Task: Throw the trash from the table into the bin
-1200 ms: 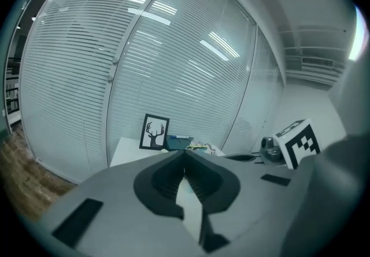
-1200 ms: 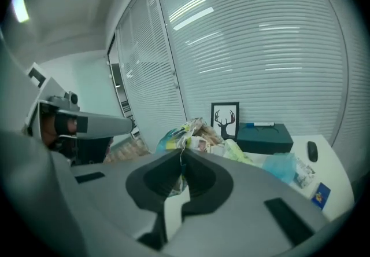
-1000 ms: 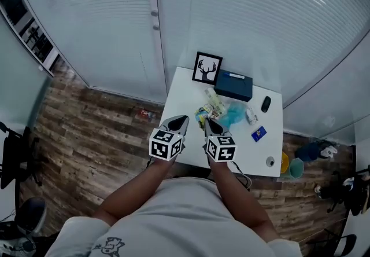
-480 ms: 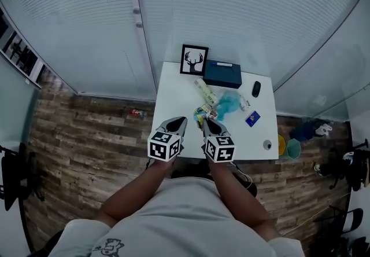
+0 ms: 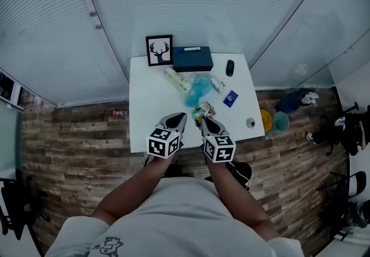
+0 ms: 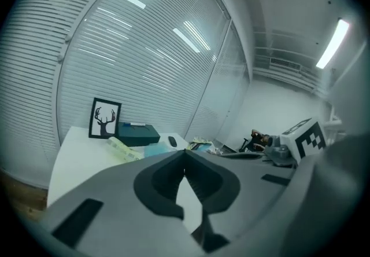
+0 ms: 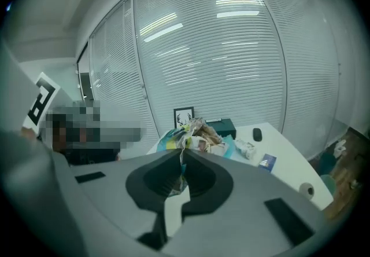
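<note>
The right hand-held gripper (image 5: pixel 204 120) is clenched on a crumpled wrapper (image 5: pixel 202 110), which bunches up out of the pinched tips above the near part of the white desk (image 5: pixel 145 112), close to its middle. In the right gripper view, the wrapper (image 7: pixel 195 132) rises just past the closed tips (image 7: pixel 181 160). The left hand-held gripper (image 5: pixel 180 117) hangs just beside it, tips pressed together on nothing (image 6: pixel 185 157). The desk's left half is bare out to its left and near edges. The rest sits toward the back and right: a framed deer picture (image 5: pixel 159 50) and a dark box (image 5: pixel 192 58) along the far edge against the blinds, a long packet (image 5: pixel 177 80), a teal crumple (image 5: pixel 200 85), a mouse (image 5: pixel 230 67), a blue card (image 5: pixel 230 98) and a tape roll (image 5: pixel 250 123) near the right edge. On the wood floor (image 5: pixel 75 134), off the desk's right near corner, stand a yellow container (image 5: pixel 265 120) and a teal one (image 5: pixel 281 121). The floor on the left lies open.
</note>
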Demonstrator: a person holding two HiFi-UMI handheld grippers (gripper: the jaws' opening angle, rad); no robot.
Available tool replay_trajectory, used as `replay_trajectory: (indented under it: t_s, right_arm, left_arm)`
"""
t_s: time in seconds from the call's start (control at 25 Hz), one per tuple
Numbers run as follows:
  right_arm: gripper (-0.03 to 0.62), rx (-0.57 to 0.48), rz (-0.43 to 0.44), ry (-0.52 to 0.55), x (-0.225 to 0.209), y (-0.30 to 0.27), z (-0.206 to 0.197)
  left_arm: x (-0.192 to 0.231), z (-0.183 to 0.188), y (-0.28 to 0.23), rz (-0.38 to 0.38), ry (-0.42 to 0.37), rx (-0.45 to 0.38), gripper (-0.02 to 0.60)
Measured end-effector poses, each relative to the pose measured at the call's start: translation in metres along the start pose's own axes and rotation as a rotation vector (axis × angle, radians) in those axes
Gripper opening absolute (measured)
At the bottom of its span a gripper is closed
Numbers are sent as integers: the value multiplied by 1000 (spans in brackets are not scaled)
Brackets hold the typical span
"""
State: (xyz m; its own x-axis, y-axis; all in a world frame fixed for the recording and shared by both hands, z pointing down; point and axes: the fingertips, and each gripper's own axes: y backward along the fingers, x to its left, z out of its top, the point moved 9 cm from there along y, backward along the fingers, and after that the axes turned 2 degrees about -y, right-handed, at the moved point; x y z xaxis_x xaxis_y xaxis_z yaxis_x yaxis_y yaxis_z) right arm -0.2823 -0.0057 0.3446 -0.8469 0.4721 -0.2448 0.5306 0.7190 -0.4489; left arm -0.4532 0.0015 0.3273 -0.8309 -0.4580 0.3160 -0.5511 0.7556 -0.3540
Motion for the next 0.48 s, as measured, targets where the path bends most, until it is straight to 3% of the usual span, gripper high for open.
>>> replay_trajectory:
  t_s: [0.48]
  right_arm:
    - [14, -67, -133, -97, -104, 98, -27]
  left_arm:
    - [-125, -14, -80, -144, -101, 81, 6]
